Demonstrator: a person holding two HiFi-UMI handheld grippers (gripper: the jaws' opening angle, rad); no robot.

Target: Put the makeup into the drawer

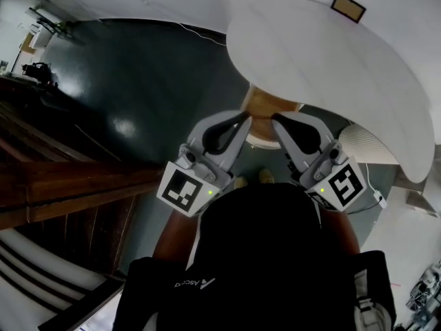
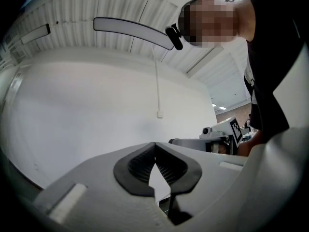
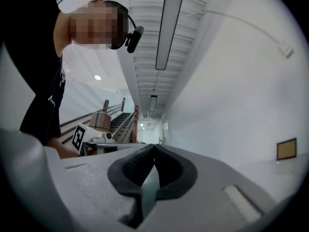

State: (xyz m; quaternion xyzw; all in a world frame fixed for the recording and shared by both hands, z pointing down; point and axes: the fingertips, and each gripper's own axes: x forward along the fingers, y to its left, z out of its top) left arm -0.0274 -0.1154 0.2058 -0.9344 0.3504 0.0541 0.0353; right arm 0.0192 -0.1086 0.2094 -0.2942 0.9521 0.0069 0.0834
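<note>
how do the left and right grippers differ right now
In the head view the left gripper slants up toward the right, while the right gripper slants up toward the left, so their tips lean toward each other. The left gripper faces a plain white wall; the right gripper faces down a corridor with a staircase. Both have their jaws together with nothing between them.

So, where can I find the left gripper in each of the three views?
Head view: the left gripper is at lower middle, left of the right gripper, jaws together.
Left gripper view: the left gripper fills bottom centre, tips touching, nothing between.
Right gripper view: the left gripper is small, at left middle, its marker cube facing the camera.
Shared landmark: the person's black shirt.
</note>
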